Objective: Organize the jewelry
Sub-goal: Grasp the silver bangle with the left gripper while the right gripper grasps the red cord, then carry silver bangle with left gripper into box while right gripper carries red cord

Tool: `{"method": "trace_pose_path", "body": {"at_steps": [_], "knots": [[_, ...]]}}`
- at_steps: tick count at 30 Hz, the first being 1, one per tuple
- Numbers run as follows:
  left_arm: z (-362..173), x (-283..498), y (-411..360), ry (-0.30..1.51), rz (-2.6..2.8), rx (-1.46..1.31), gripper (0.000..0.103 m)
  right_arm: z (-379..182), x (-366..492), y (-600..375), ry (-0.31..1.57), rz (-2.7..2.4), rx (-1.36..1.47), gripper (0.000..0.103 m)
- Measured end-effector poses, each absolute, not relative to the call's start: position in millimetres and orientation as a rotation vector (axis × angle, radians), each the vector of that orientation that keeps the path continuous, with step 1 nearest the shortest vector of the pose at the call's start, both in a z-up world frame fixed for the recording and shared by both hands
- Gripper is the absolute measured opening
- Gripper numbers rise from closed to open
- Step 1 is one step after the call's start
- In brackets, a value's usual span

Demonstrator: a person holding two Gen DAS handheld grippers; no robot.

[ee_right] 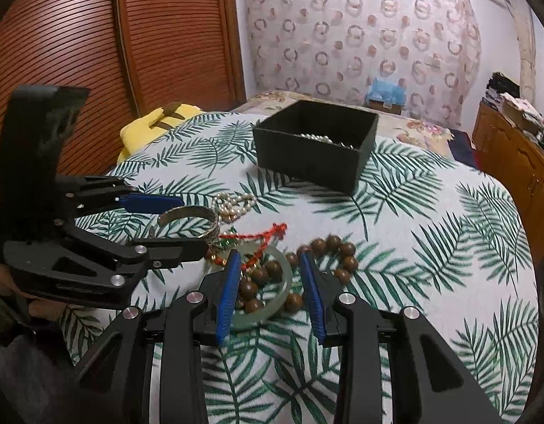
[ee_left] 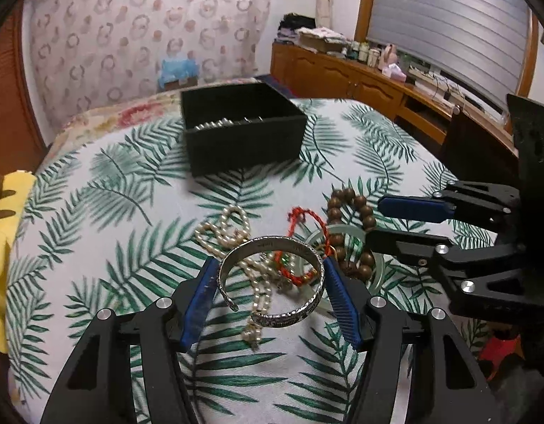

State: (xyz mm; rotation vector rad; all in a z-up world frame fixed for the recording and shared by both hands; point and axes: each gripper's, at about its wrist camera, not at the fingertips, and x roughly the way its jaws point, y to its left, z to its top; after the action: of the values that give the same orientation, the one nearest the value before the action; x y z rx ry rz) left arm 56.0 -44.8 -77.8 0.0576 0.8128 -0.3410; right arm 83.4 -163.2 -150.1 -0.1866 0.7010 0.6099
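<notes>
— Sorting is being done where?

— On the bed [ee_left: 95,183], which is covered with a leaf cloth. A black box [ee_left: 243,141] is set at the far side, and some pearls can already be seen in it.

— What is being picked now?

— The silver bangle [ee_left: 272,242]. It is found on the pile near the front, well apart from the box. The left tool [ee_left: 269,261] is spread wide around it, with one pad just beside each side. Whether it is really pinched cannot be told.

— And the other one?

— The right tool [ee_right: 270,258] is spread partway over the jade ring [ee_right: 287,274] and the wooden beads [ee_right: 342,247]. Nothing seems to be pinched there.

— Which way is the bangle pointed?

— It is laid almost flat and tipped a little. Its gap is turned toward the left tool, and its widest way is stretched from pad to pad.

— What is needed next?

— Probably a firm squeeze, then a slow lift, so the pearl string [ee_left: 229,222] and red cord [ee_left: 303,215] are not dragged along.
</notes>
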Motion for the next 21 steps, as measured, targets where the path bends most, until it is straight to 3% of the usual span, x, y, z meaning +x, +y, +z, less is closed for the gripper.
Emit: {"method": "trace_pose_path", "body": {"at_steps": [1, 2, 18, 21], "knots": [[-76, 56, -43, 0.808, -0.336, 0.057, 0.058, -150, 86, -161, 0.704, 0.618, -0.189, 0.027], [-75, 56, -42, 0.804, -0.331, 0.054, 0.058, -150, 88, -158, 0.706, 0.621, -0.193, 0.025], [-66, 60, -17, 0.762, -0.284, 0.017, 0.058, -170, 128, -129, 0.825, 0.646, -0.217, 0.024], [-66, 60, -17, 0.759, -0.282, 0.018, 0.058, -170, 127, -127, 0.818, 0.641, -0.244, 0.011]]}}
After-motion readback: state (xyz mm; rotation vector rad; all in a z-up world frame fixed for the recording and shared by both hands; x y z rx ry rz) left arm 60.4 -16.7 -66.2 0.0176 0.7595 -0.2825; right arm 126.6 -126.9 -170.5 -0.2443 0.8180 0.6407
